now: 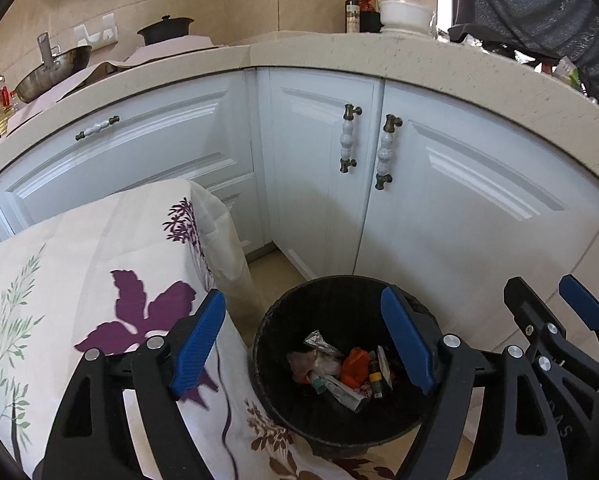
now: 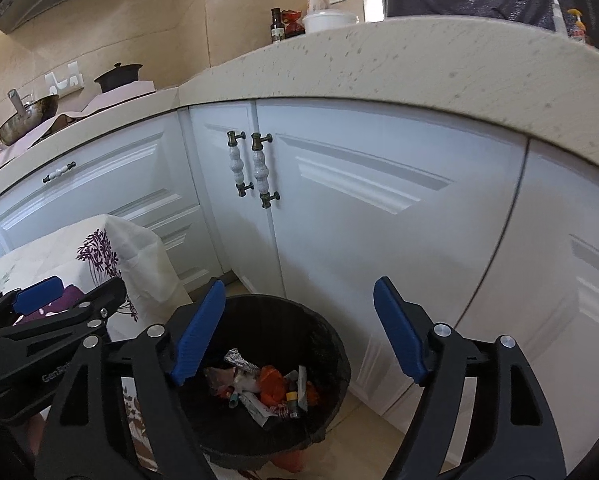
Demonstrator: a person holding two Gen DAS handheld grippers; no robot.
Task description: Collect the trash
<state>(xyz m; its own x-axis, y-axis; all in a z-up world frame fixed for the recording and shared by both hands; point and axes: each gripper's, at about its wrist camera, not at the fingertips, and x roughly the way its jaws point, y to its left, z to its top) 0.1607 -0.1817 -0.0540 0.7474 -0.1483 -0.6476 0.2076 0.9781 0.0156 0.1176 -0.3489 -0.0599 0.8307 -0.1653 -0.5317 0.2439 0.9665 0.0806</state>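
Observation:
A black round trash bin (image 1: 283,312) stands on the floor by the white cabinets; it also shows in the right wrist view (image 2: 331,340). Inside lie several pieces of trash (image 1: 339,372): crumpled foil, an orange wrapper, a small bottle and paper, also visible in the right wrist view (image 2: 267,388). My left gripper (image 1: 303,344) is open and empty above the bin. My right gripper (image 2: 299,340) is open and empty, also above the bin. The right gripper shows at the right edge of the left wrist view (image 1: 555,312); the left gripper shows at the left in the right wrist view (image 2: 71,296).
A table with a white flowered cloth (image 1: 79,280) stands left of the bin, touching it. White cabinet doors (image 1: 439,220) and a beige countertop (image 1: 379,56) lie behind. A wok (image 1: 55,72), a black pot (image 1: 165,30), a bottle (image 1: 352,10) and a white pot (image 1: 405,16) sit on the counter.

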